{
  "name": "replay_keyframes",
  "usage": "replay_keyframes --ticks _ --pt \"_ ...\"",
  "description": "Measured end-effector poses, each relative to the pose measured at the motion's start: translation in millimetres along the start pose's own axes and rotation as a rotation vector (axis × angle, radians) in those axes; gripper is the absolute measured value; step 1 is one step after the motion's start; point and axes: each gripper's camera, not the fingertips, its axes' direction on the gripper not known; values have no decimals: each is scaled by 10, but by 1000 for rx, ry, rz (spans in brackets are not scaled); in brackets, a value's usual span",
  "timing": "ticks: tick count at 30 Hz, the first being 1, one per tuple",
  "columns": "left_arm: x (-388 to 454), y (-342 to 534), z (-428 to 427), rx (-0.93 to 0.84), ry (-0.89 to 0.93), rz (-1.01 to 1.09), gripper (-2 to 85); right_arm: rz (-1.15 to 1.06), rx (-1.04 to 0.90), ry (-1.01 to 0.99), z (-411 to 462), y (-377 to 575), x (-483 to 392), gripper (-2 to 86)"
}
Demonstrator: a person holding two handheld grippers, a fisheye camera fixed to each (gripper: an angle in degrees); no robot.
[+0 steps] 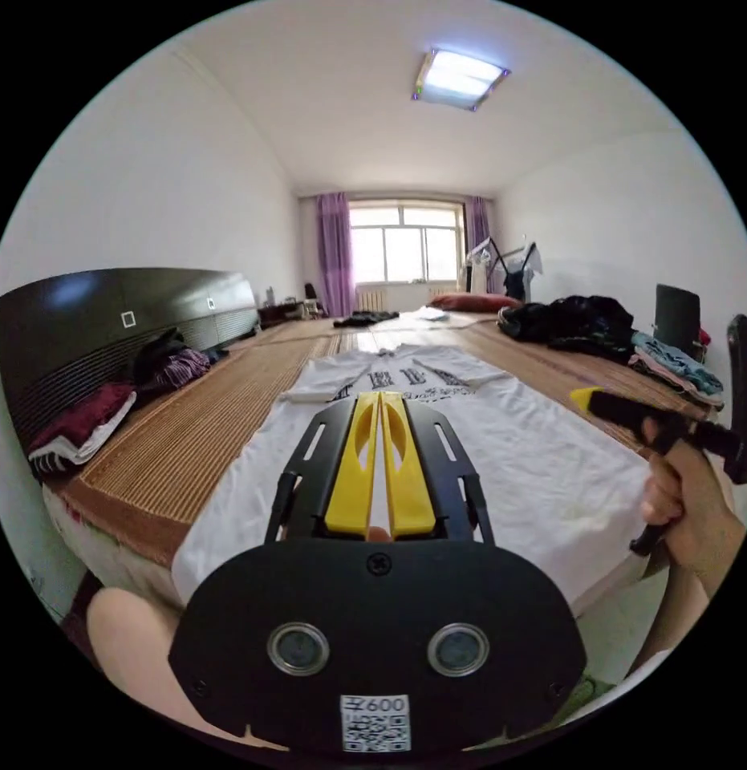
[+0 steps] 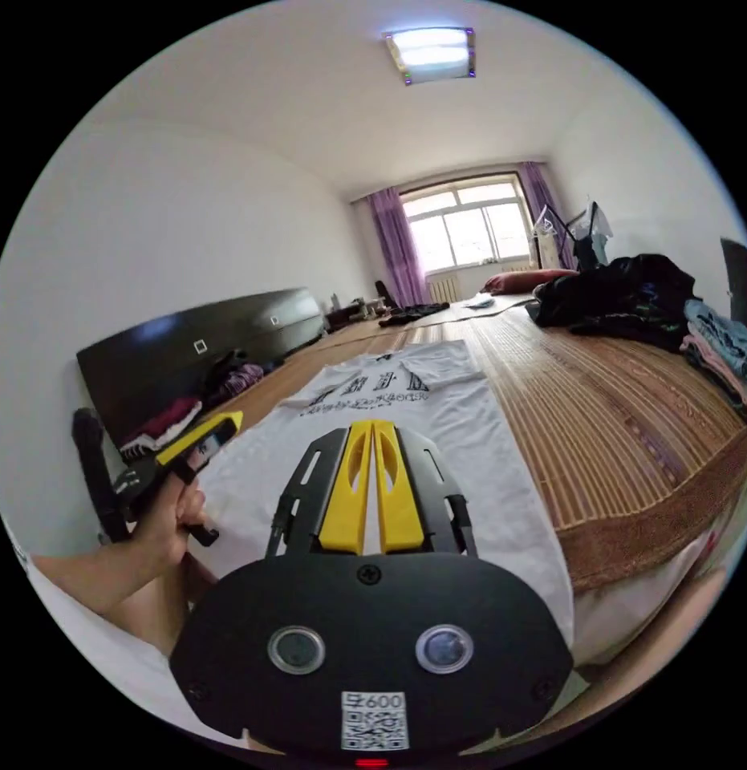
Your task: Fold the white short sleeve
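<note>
The white short sleeve lies spread flat, print side up, on the woven mat that covers the bed, hem toward the person and collar at the far end. This layout exposes both side edges and both sleeves for folding.

The left gripper is held above the hem area, directly ahead of its camera; its yellow jaws stand together with nothing between them. The right gripper is held likewise, jaws together and empty, over the shirt's lower half. Neither tool touches the fabric. In judgement, no fold has begun; both tools are positioned over the hem for a first pinch.

Beyond the shirt, dark clothes are piled to the right gripper's right, well apart.
</note>
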Motion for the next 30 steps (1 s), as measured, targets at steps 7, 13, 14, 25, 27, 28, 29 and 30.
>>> replay_keyframes --ticks 7,13,14,25,27,28,29,30 --pt "-765 -345 -623 -314 -12 -175 10 136 -115 -50 -568 267 949 -8" --pt "-2009 -883 -1386 -404 301 -422 20 177 -232 39 -1172 -51 1800 -7" --pt "-2156 -1026 -1482 -453 366 -466 26 173 -270 15 -1281 -147 1943 -5" --pt "-2121 -2675 -2050 -578 728 -260 128 138 -547 -498 -1652 -729 3115 83" --pt "-2001 -2935 -2033 -634 760 -209 123 141 -586 -491 -1651 -776 3236 88" --pt "-1960 -3098 -2060 -650 783 -186 117 130 -597 -493 -1676 -796 3291 90" --pt "-1945 -3236 -2081 -666 818 -194 110 122 -585 -496 -1724 -800 3347 90" --pt "-1933 -3301 -2090 -675 848 -203 110 123 -575 -499 -1751 -795 3379 89"
